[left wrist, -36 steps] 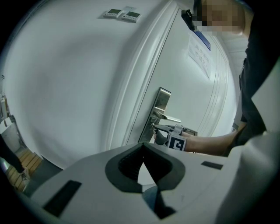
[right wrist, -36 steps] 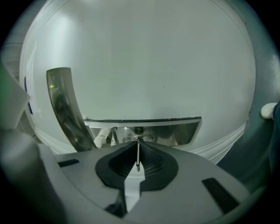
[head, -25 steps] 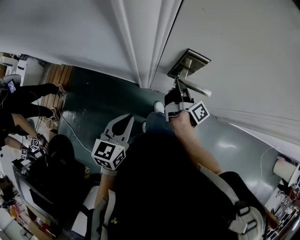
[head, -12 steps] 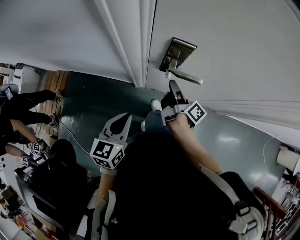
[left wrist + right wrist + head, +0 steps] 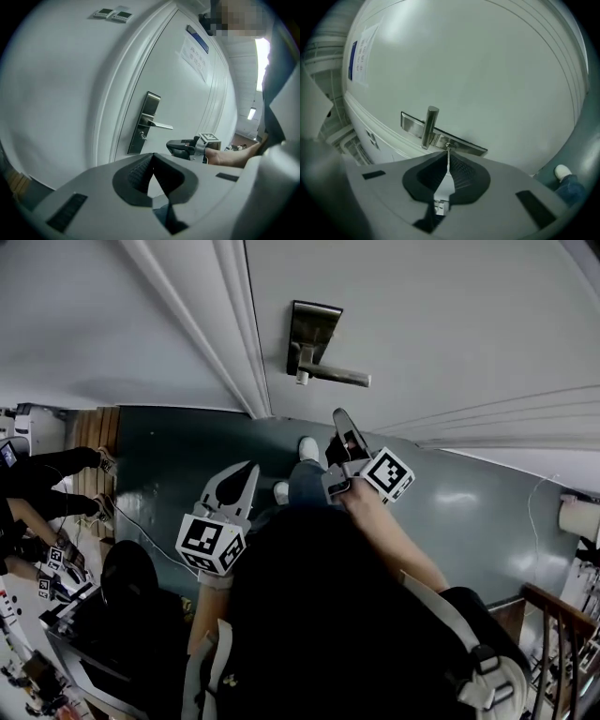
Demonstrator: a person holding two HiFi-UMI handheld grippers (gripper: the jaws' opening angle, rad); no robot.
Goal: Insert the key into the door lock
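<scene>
Key (image 5: 302,379): a small pale stub projects from the lock plate (image 5: 309,324) just below the lever handle (image 5: 337,378). It is judged to be the key seated in the cylinder, though it is too small to confirm.

Right gripper (image 5: 339,418): it stands near the lock plate, below it and apart from it, pointing towards it. In the right gripper view its jaws are pressed together. Nothing can be made out between them, and their tips line up with the stub (image 5: 448,146).

Left gripper (image 5: 246,470): it sits farther from the lock plate, low and to the side, with jaws closed and empty.

Surroundings: the lock plate is mounted on a pale door (image 5: 450,324), next to the door frame (image 5: 216,324). A dark green floor (image 5: 187,446) lies below.

Step in hand: insertion appears to be done, with the check on seating outstanding.

Next move: if the key sits fully home, no further push is needed. If it sits shallow, the right gripper must close on the key head and press straight along the cylinder axis. Sideways load should be avoided, as it could bind or bend the blade.
</scene>
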